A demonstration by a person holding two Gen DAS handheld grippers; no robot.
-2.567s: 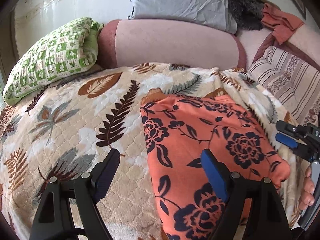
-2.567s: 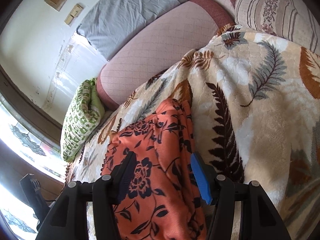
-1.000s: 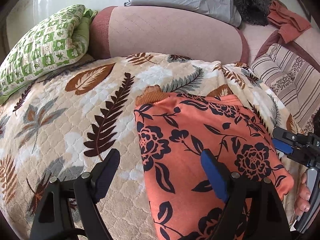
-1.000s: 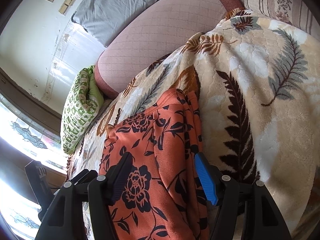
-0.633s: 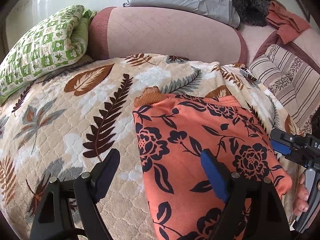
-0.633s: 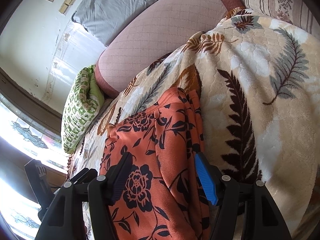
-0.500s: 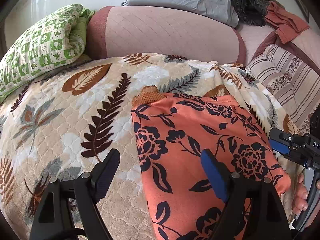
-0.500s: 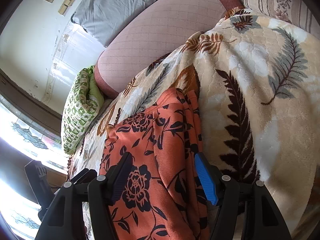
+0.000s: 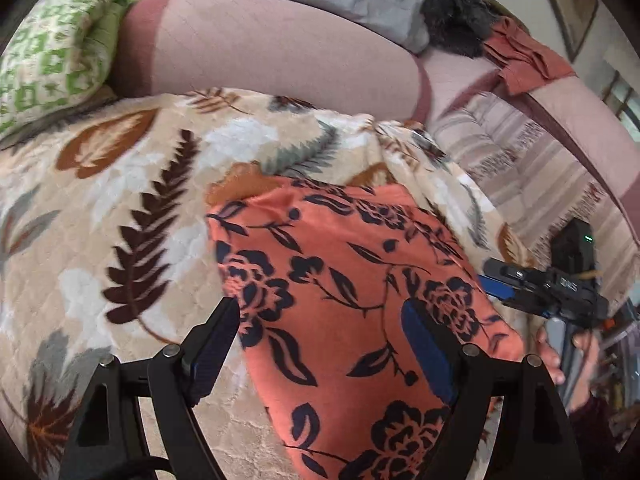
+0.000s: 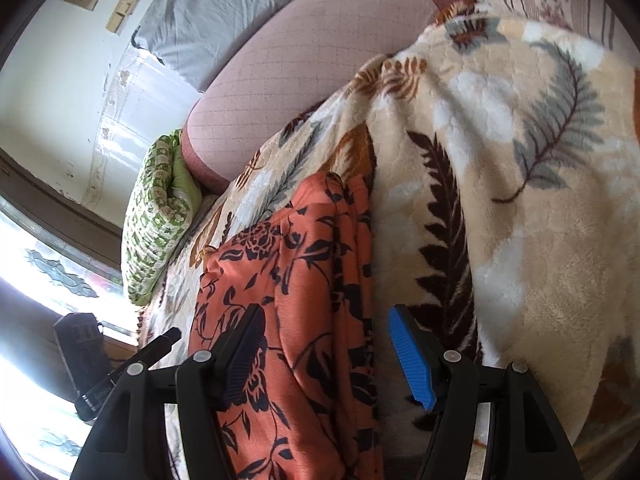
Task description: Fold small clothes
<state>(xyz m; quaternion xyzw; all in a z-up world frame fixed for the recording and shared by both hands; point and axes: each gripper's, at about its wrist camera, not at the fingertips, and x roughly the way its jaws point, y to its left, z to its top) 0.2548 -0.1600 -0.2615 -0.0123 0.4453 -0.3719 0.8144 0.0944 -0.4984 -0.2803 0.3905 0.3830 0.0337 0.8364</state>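
Orange floral garment on leaf blanket. Left gripper & right gripper spread, pointing down over near edge, pinching nothing.

Sofa pink, quilted backrest, darker pink edging. Seat covered by cream leaf-print blanket. Orange floral garment lies flat on blanket, folded, far edge near backrest. Green-and-white patterned cushion rests at blanket's far left corner, leaning against backrest end. Striped throw lies beside blanket's right edge.
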